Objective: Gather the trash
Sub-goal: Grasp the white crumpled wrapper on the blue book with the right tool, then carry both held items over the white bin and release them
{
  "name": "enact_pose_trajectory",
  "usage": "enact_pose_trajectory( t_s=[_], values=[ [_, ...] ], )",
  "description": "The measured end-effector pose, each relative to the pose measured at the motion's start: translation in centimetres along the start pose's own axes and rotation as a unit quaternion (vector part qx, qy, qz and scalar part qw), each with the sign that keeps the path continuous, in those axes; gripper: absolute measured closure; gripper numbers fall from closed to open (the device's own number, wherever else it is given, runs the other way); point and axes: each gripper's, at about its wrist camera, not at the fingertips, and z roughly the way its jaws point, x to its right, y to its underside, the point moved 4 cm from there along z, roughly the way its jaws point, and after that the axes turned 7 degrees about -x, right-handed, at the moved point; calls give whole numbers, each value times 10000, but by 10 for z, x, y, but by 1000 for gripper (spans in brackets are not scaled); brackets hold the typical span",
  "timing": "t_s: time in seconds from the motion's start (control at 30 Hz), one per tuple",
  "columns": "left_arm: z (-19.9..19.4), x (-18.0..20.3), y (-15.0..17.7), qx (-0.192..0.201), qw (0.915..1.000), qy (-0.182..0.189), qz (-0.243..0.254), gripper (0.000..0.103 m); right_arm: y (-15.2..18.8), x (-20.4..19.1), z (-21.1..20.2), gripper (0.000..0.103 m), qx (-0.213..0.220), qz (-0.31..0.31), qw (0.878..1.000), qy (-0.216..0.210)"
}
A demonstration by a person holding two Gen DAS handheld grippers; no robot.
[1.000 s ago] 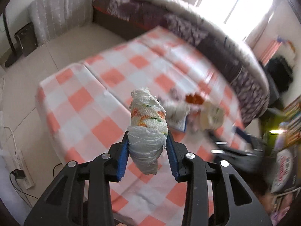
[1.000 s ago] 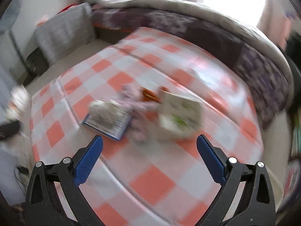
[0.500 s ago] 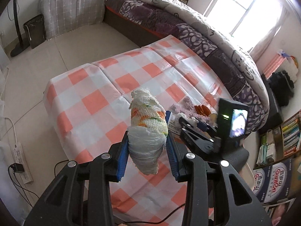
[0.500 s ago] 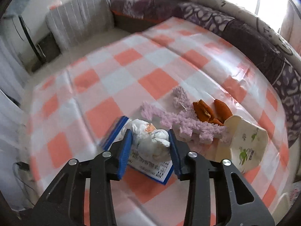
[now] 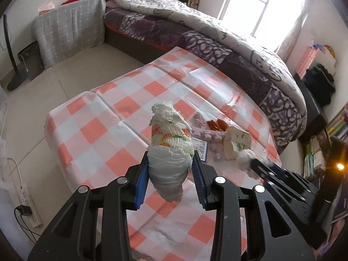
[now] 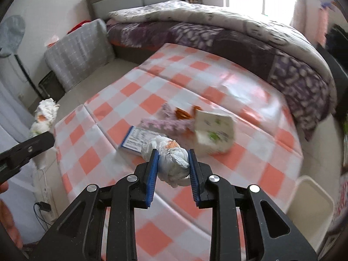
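Presently: left gripper (image 5: 170, 173), jaws clenched on a rolled paper wad (image 5: 170, 152), held above the checked tablecloth (image 5: 104, 134); right gripper (image 6: 173, 169), jaws closing on a crumpled tissue ball (image 6: 171, 158); booklet (image 6: 139, 140), purple fluff (image 6: 165, 124) and paper cup (image 6: 214, 131) near the table's right edge.

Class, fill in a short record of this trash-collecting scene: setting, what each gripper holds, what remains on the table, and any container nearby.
setting: bedroom, table in orange-and-white checked cloth
left gripper: shut on a crumpled paper towel wad
right gripper: jaws closing, pads on a smaller crumpled wad
left on table: blue-edged leaflet, purple fluffy yarn, orange peels, paper cup on its side
container: white bin beside the table
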Motion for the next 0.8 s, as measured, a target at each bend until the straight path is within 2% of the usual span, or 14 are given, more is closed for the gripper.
enact_pose_trajectory(
  t_s=[0.23,0.8],
  values=[
    [13,22,7,-105,9997,-31,216,66,20,40,-15,77,63,417,9991,91],
    [36,91,23,-258,9964,93,808,66,31,117,-44,77,91,960,9947,355]
  ],
)
